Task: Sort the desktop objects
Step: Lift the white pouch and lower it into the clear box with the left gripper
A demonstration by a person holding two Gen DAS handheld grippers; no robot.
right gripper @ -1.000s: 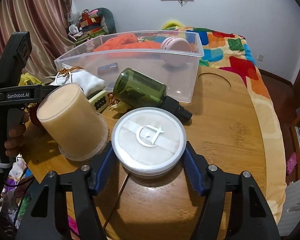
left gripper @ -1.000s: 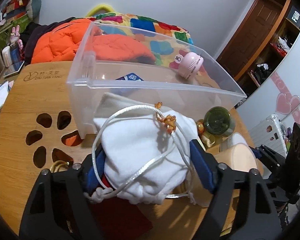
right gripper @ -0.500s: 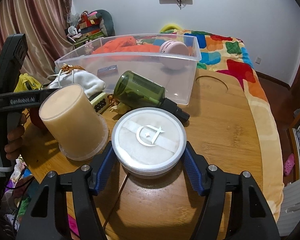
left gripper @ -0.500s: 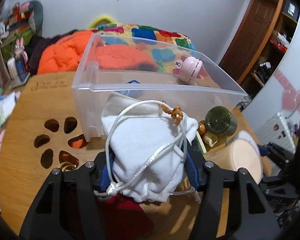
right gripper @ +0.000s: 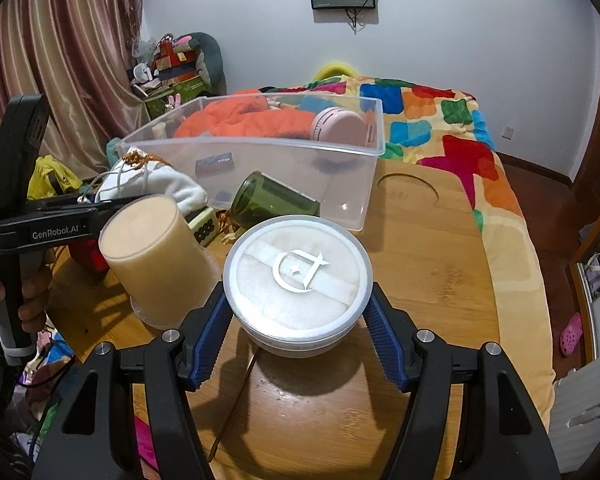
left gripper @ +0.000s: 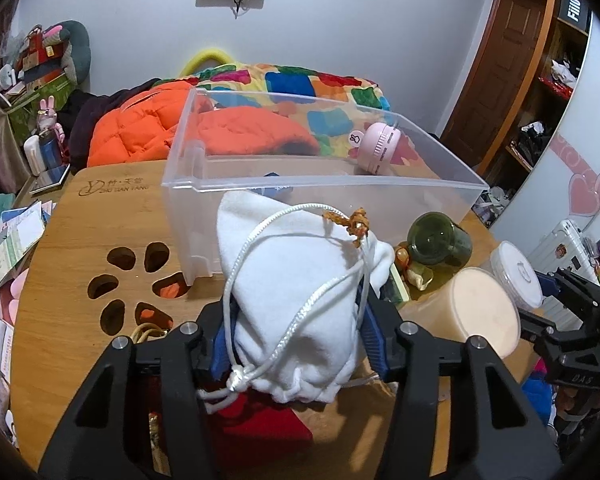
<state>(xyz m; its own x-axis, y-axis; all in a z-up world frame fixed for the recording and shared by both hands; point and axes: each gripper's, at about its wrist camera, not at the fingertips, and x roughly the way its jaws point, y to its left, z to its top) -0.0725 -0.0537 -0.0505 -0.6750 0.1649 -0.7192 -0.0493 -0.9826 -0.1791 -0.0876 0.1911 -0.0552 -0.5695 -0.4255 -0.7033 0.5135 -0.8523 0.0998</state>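
Observation:
My left gripper (left gripper: 296, 340) is shut on a white drawstring pouch (left gripper: 296, 280) and holds it raised in front of the clear plastic bin (left gripper: 380, 204). My right gripper (right gripper: 298, 332) is shut on a round white powder jar (right gripper: 298, 280) and holds it lifted off the wooden table (right gripper: 440, 264). The bin (right gripper: 340, 184) holds a pink round fan (right gripper: 338, 128) and a small dark blue box (right gripper: 215, 163). The pouch also shows at the left in the right wrist view (right gripper: 152, 184).
A beige cup (right gripper: 156, 260) stands upside down beside the jar. A green bottle (right gripper: 272, 202) lies on its side against the bin. A red box (left gripper: 256, 432) lies under the pouch. A bed with a colourful quilt (right gripper: 440, 120) is behind the table.
My left gripper closed on the pouch and lifted it up toward the bin. My right gripper raised the powder jar off the table.

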